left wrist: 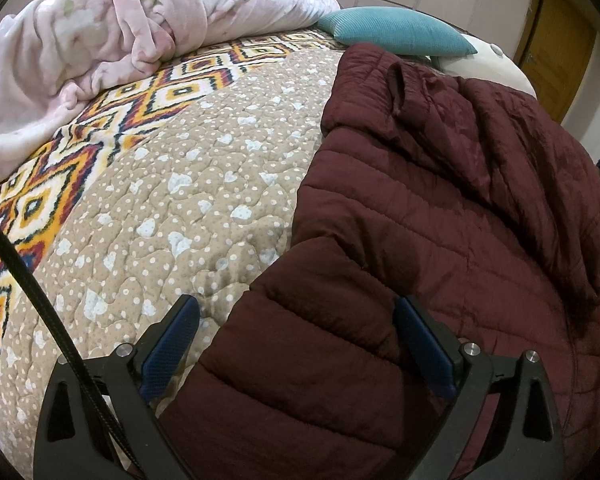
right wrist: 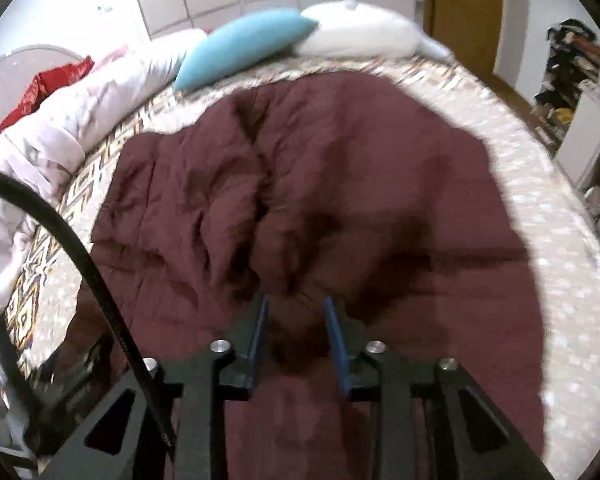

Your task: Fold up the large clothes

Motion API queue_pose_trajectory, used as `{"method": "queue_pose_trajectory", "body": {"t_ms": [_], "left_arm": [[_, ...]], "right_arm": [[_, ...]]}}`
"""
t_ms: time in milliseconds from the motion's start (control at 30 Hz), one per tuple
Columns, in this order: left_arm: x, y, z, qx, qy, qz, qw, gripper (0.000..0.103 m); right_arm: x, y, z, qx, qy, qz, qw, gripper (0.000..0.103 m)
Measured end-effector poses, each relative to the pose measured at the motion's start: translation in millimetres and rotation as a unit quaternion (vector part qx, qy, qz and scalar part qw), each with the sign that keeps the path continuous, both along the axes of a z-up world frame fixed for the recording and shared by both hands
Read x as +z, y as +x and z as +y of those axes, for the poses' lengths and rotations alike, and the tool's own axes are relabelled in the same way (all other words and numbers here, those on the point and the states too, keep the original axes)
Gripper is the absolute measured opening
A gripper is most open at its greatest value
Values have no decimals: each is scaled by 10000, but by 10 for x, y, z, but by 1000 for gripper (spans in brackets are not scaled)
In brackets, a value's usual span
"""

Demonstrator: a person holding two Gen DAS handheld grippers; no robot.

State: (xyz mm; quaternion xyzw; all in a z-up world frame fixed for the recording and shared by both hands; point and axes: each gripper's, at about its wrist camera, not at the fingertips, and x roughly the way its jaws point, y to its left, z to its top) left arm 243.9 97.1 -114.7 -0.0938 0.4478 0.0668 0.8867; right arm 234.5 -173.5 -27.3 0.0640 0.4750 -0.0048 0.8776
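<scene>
A large maroon quilted jacket (left wrist: 440,200) lies spread on the bed; it fills the middle of the right wrist view (right wrist: 320,184), which is blurred. My left gripper (left wrist: 296,312) is open, its blue pads wide apart over the jacket's near left part, a sleeve or side edge. My right gripper (right wrist: 296,312) has its blue pads closed partway on a bunched fold of the jacket near its middle.
The bed has a beige dotted quilt (left wrist: 188,200) and a patterned blanket (left wrist: 60,168). A pink fleece blanket (left wrist: 100,32) is heaped at the far left. A teal pillow (left wrist: 396,30) and a white pillow (right wrist: 360,32) lie at the head. Shelves (right wrist: 584,120) stand right of the bed.
</scene>
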Motion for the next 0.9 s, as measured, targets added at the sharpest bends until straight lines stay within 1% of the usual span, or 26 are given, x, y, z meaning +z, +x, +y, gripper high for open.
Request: {"method": "queue_pose_trajectory", "body": {"t_ms": [100, 233, 267, 300, 333, 367, 400, 433, 467, 500, 567, 633, 700, 733, 800, 867, 900], "left_arm": [[2, 0, -4, 1, -9, -7, 10000, 98], [11, -20, 7, -2, -63, -26, 10000, 98], [20, -31, 11, 7, -73, -44, 10000, 98], [38, -52, 8, 13, -75, -56, 10000, 95], [55, -57, 12, -1, -76, -41, 10000, 91], [83, -77, 7, -73, -113, -4, 9999, 81], [129, -125, -2, -175, -146, 49, 9997, 74], [186, -180, -2, -245, -103, 39, 9996, 71], [257, -250, -4, -308, -10, 10, 9995, 67], [342, -348, -3, -327, 162, -8, 9993, 65], [510, -532, 39, -329, 394, -75, 9987, 65], [696, -755, 174, -275, 414, -185, 9986, 65], [859, -1023, 396, -126, 345, -266, 9990, 65], [915, -1112, 496, -62, 343, -278, 9990, 65], [1036, -1337, 736, 74, 430, -275, 9987, 65], [1126, -1483, 937, 163, 623, -257, 9976, 65], [1167, -1562, 1040, 210, 804, -234, 9963, 65]], "right_arm": [[291, -457, -302, -152, -271, -156, 9994, 43], [687, -1022, -718, -595, -578, -391, 9958, 52], [807, -1171, -857, -757, -697, -470, 9936, 56], [885, -1302, -962, -876, -804, -528, 9915, 60], [960, -1464, -1090, -1003, -923, -597, 9889, 62], [1048, -1669, -1262, -1160, -1076, -684, 9850, 64], [1095, -1793, -1359, -1279, -1183, -740, 9819, 66], [1121, -1930, -1468, -1391, -1256, -780, 9792, 67], [1117, -2064, -1576, -1478, -1240, -800, 9779, 68], [1080, -2179, -1684, -1552, -1132, -786, 9782, 68], [955, -2315, -1832, -1628, -852, -707, 9804, 68], [780, -2418, -1923, -1661, -558, -628, 9825, 68], [607, -2523, -1996, -1682, -410, -520, 9835, 68], [549, -2614, -2030, -1688, -434, -467, 9836, 68], [482, -2807, -2163, -1762, -716, -365, 9811, 68], [525, -3036, -2401, -1983, -1150, -333, 9728, 68], [566, -3132, -2511, -2137, -1406, -336, 9662, 68]]}}
